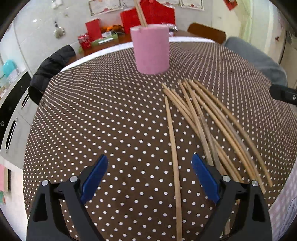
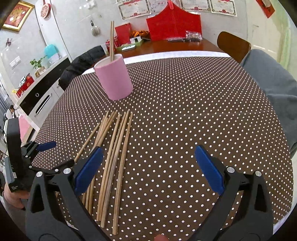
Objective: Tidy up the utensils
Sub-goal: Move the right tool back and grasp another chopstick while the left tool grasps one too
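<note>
A pink cylindrical holder (image 1: 151,50) stands upright on the brown polka-dot tablecloth (image 1: 92,115), with two wooden chopsticks (image 1: 140,13) standing in it. It also shows in the right wrist view (image 2: 115,77). Several loose wooden chopsticks (image 1: 209,118) lie in a fan in front of the holder; one (image 1: 173,148) lies apart to the left, between my left gripper's fingers. My left gripper (image 1: 149,163) is open and empty above the cloth. My right gripper (image 2: 148,153) is open and empty, with the chopstick pile (image 2: 115,153) beside its left finger. The left gripper (image 2: 40,148) shows at the far left.
A wooden table (image 2: 176,46) behind holds red boxes (image 2: 173,24) and packets. A black jacket (image 1: 50,68) hangs over a chair at back left, and a brown chair back (image 2: 233,45) stands at back right. A grey-sleeved arm (image 2: 272,83) lies along the right edge.
</note>
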`<state>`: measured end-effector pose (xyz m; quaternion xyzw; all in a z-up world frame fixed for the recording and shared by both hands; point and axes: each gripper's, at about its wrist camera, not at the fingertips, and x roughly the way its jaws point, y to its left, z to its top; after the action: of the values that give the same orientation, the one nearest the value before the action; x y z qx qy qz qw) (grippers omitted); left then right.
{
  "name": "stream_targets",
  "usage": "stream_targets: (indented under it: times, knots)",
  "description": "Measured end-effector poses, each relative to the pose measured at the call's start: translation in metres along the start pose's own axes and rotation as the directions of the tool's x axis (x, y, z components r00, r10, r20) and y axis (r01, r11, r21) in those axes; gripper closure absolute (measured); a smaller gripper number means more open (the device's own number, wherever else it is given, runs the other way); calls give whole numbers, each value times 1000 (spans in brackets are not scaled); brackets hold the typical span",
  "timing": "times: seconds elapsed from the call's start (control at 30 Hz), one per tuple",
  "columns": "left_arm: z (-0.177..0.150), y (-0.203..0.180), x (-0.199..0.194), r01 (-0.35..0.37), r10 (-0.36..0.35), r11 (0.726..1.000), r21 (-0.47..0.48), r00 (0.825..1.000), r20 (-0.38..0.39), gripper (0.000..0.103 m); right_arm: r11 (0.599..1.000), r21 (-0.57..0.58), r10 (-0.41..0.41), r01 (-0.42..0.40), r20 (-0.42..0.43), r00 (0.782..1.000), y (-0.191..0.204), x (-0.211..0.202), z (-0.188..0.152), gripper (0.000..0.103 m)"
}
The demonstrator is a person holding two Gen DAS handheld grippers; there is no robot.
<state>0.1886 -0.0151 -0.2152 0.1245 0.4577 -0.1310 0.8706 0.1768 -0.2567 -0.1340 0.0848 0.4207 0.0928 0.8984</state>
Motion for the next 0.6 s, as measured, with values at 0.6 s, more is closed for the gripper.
stream_targets:
  times: [0.6]
  knots:
    - [1,7,10,29,-28,999,14,999,-22,25,967,-243,-114,71,-169,979,40,55,-27,42]
